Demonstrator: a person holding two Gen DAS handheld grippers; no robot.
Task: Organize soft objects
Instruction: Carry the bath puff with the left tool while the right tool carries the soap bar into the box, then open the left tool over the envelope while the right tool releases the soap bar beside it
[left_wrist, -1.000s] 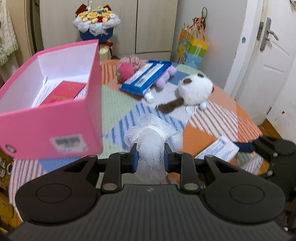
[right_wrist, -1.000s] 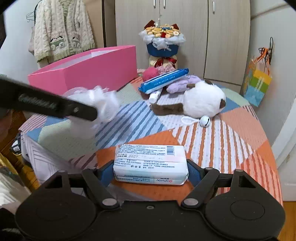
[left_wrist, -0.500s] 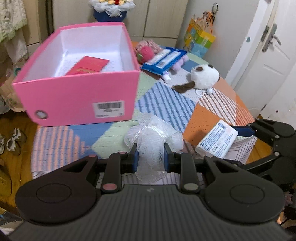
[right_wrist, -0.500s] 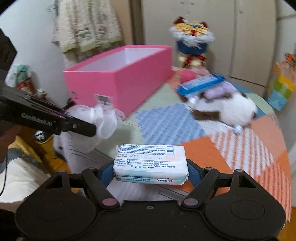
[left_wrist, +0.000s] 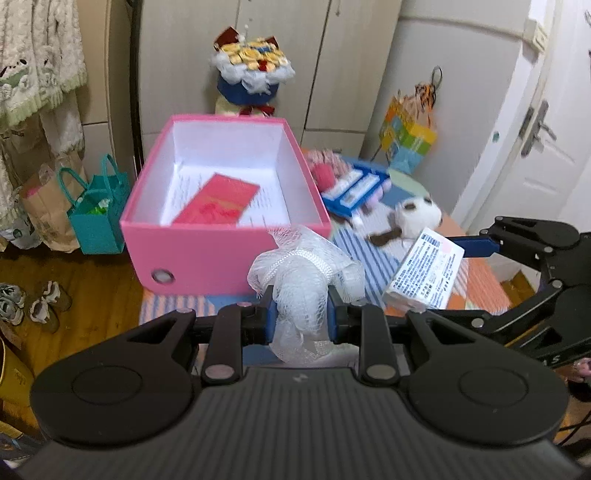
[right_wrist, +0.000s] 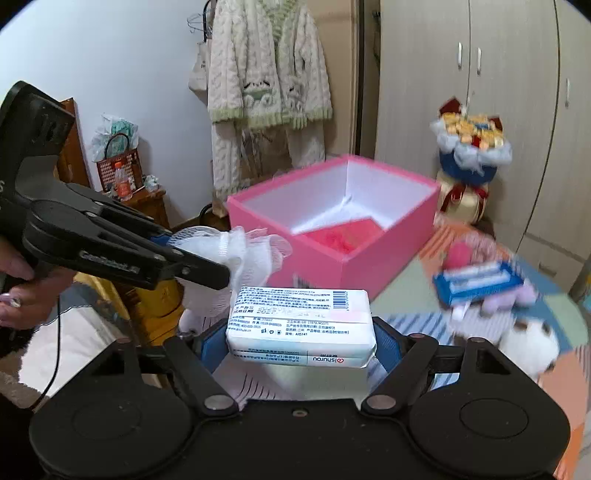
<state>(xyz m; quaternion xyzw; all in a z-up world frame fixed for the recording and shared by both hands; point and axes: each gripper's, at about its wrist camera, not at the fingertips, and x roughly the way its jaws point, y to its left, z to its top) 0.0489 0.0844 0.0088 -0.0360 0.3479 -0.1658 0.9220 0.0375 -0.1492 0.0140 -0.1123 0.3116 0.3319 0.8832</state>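
Note:
My left gripper is shut on a white mesh bath puff, held in the air in front of the pink box. The puff also shows in the right wrist view, at the tip of the left gripper. My right gripper is shut on a white tissue pack, its blue pads pressing both ends. That pack hangs at the right in the left wrist view. The pink box stands open with a red envelope and papers inside.
On the patchwork table lie a white and brown plush, a blue pack and a pink soft toy. A flower bouquet stands behind the box. A teal bag and shoes sit on the floor.
Both grippers have risen and drawn back from the table, each keeping its load. The view now looks down into the pink box, and the right gripper has swung left toward it.

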